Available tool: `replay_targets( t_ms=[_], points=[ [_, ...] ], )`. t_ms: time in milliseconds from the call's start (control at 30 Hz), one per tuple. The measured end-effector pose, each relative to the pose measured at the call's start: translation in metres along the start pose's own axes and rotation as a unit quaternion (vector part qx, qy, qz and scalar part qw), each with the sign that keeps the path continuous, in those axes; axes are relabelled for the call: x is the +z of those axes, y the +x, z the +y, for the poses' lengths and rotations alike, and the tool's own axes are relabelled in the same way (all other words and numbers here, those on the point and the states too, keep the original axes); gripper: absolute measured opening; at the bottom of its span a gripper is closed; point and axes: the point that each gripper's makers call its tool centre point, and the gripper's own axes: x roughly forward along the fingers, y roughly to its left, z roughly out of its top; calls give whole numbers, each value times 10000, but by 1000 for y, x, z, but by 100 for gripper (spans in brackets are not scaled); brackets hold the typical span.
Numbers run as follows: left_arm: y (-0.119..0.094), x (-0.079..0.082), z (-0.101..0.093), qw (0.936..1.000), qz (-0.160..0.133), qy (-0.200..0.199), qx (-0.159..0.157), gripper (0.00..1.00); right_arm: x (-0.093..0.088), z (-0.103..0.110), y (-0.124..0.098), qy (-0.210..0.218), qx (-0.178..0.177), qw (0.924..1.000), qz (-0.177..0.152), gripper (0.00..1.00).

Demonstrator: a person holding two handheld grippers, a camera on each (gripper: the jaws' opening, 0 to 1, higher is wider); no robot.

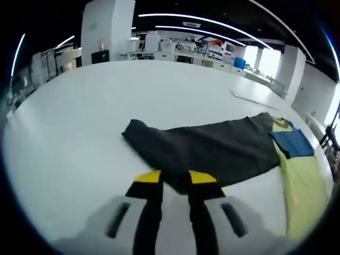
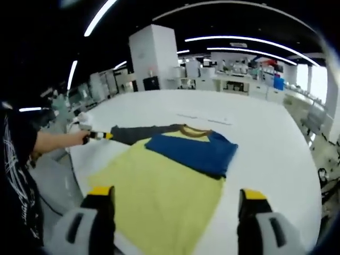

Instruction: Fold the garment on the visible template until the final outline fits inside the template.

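Observation:
The garment lies on the white table (image 1: 79, 138): a yellow body (image 2: 159, 196), a blue panel (image 2: 194, 151) folded across it, and a long dark grey sleeve (image 1: 212, 149). My left gripper (image 1: 175, 178) is shut on the near edge of that dark sleeve, its yellow-tipped jaws close together with fabric between them. In the right gripper view the left gripper (image 2: 98, 136) holds the sleeve's far end, stretched out leftwards. My right gripper (image 2: 177, 195) hovers over the yellow body, open wide, with nothing gripped. A faint thin line (image 2: 204, 118) marks the table beyond the collar.
A person's forearm (image 2: 53, 142) and black printed shirt (image 2: 16, 175) are at the table's left edge. The table's right edge (image 2: 313, 175) drops to the floor. A white pillar (image 2: 154, 56) and lab benches (image 2: 234, 79) stand far behind.

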Motion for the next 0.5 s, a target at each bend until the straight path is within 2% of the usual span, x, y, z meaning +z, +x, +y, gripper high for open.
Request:
replay_targets(
  t_ms=[100,200,267,500],
  points=[
    [6,4,2,9999,66,73,-53,2,-3,-1,-1,-20,-47,10000,45,97],
    [10,7,4,9998,94,181,29,1,-6,-1,-2,20,-60,9999,79,97],
    [21,15,11,9998,110,171,50,1,-7,-1,-3,14,-63,9999,85,97],
    [25,21,18,9994,49,299,146,1,-10,-5,-6,39,-157,9998,142,96]
  ],
)
